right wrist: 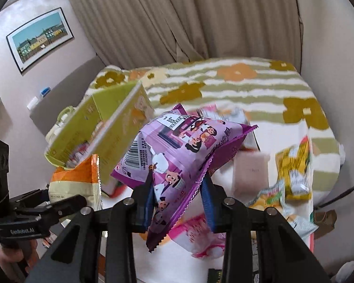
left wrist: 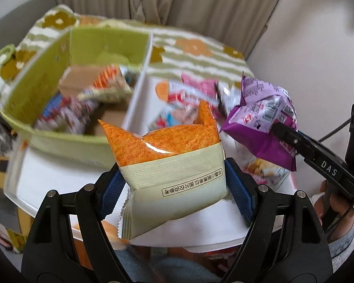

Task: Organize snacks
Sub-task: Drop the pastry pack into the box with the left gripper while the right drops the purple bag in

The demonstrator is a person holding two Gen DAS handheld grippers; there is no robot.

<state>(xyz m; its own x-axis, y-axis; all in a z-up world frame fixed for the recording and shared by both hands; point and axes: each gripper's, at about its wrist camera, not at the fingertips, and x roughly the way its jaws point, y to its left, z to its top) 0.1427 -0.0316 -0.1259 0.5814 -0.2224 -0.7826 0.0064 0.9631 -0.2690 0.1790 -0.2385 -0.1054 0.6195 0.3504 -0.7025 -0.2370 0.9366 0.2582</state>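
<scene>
My left gripper (left wrist: 174,176) is shut on an orange-and-cream snack packet (left wrist: 167,155), held above a white tray (left wrist: 59,172). My right gripper (right wrist: 178,181) is shut on a purple snack packet (right wrist: 177,151) with cartoon figures. That purple packet (left wrist: 262,115) and the right gripper (left wrist: 275,126) show at the right of the left wrist view. The orange packet (right wrist: 73,181) and the left gripper (right wrist: 66,200) show at the lower left of the right wrist view. A green box (left wrist: 35,89) holds several snacks; it also shows in the right wrist view (right wrist: 87,127).
Loose snack packets lie on the white tray, among them pink ones (left wrist: 195,87) and a yellow one (right wrist: 295,172). A flowered green-striped blanket (right wrist: 236,85) covers the surface behind. Curtains (right wrist: 200,18) hang at the back, and a framed picture (right wrist: 40,37) is on the left wall.
</scene>
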